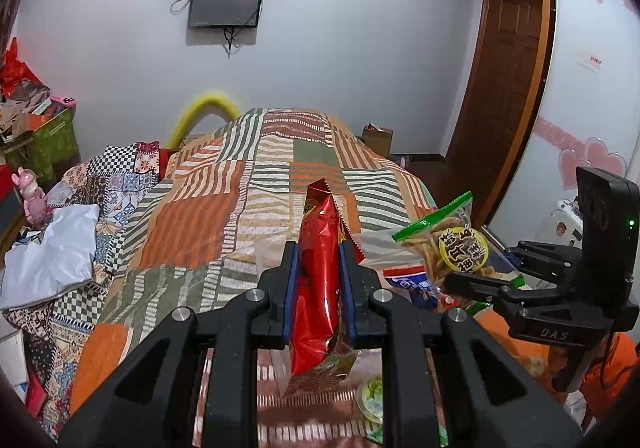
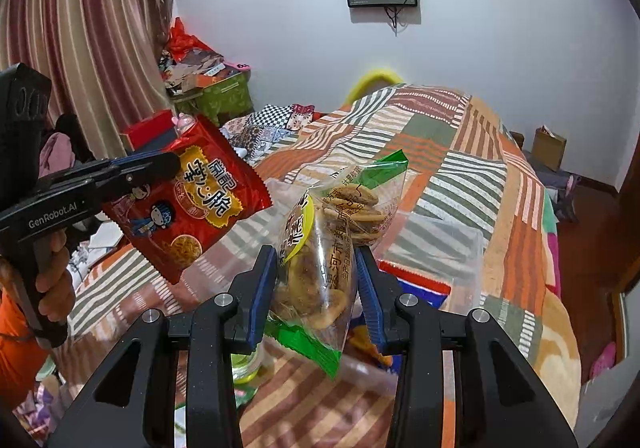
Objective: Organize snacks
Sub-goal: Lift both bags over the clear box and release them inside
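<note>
Left gripper [image 1: 318, 264] clamped narrow on red snack bag [image 1: 318, 280], edge-on, lifted above the bed [image 1: 224, 184]. Right gripper [image 2: 316, 280] pinching clear cracker bag [image 2: 320, 256] mid-body, also above the bed, just right of the red bag. Clear storage box [image 2: 452, 248] on the bed, right behind the cracker bag. Probably mid-carry toward that box. Keep both grips steady, bags apart, avoid crushing crackers. Lower over the box opening before releasing, one bag at a time.

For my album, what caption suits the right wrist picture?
Right gripper clamps a clear cracker bag above the patchwork bed; left gripper holds a red snack packet.
</note>
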Available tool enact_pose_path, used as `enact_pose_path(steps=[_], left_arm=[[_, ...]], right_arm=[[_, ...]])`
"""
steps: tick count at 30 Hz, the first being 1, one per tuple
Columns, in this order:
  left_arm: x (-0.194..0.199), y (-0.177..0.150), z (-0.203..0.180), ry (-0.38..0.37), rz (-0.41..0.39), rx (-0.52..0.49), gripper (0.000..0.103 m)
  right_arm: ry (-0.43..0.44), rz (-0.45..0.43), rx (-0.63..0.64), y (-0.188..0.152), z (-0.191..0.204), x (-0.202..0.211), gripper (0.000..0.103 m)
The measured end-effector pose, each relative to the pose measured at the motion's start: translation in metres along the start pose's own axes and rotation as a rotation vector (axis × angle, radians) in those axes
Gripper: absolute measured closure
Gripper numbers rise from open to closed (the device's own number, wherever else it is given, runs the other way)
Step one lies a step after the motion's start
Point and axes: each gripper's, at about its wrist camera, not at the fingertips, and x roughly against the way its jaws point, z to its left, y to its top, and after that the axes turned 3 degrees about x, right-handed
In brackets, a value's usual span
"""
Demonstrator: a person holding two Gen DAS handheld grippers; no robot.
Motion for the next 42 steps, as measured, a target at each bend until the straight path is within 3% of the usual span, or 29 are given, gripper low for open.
enact_pose_path(steps=[8, 11, 22, 27, 30, 36, 38, 42], left_arm=[[-0.027, 0.001, 0.008, 0.009, 0.028, -0.011, 0.086], [-0.036, -0.002, 0.012, 0.009, 0.044, -0.005, 0.093], [-0.062, -0.021, 0.013, 0.006, 0.143, -0.007, 0.093], [-0.062, -0.028, 0.007, 0.011, 0.164, -0.023, 0.093], [-0.057, -0.031, 0.007, 0.008, 0.17, -0.013, 0.093], [-0.043, -0.032, 0.002, 0.013, 0.173, -0.007, 0.093], [-0.035, -0.032, -0.002, 0.017, 0.167, -0.013, 0.089], [-0.016, -0.033, -0.011, 0.025, 0.142, -0.023, 0.068]], right_arm=[[0.003, 0.048, 0.0, 0.002, -0.009, -0.024, 0.066], [0.005, 0.077, -0.002, -0.001, -0.01, -0.032, 0.066], [0.036, 0.165, 0.034, -0.012, -0.005, -0.051, 0.066], [0.02, 0.15, 0.04, -0.012, -0.006, -0.044, 0.064], [0.004, 0.135, 0.034, -0.012, -0.007, -0.037, 0.058], [-0.018, 0.112, 0.035, -0.012, -0.006, -0.021, 0.057], [-0.026, 0.099, 0.034, -0.012, -0.004, -0.013, 0.057], [-0.039, 0.079, 0.032, -0.014, -0.002, 0.001, 0.057]])
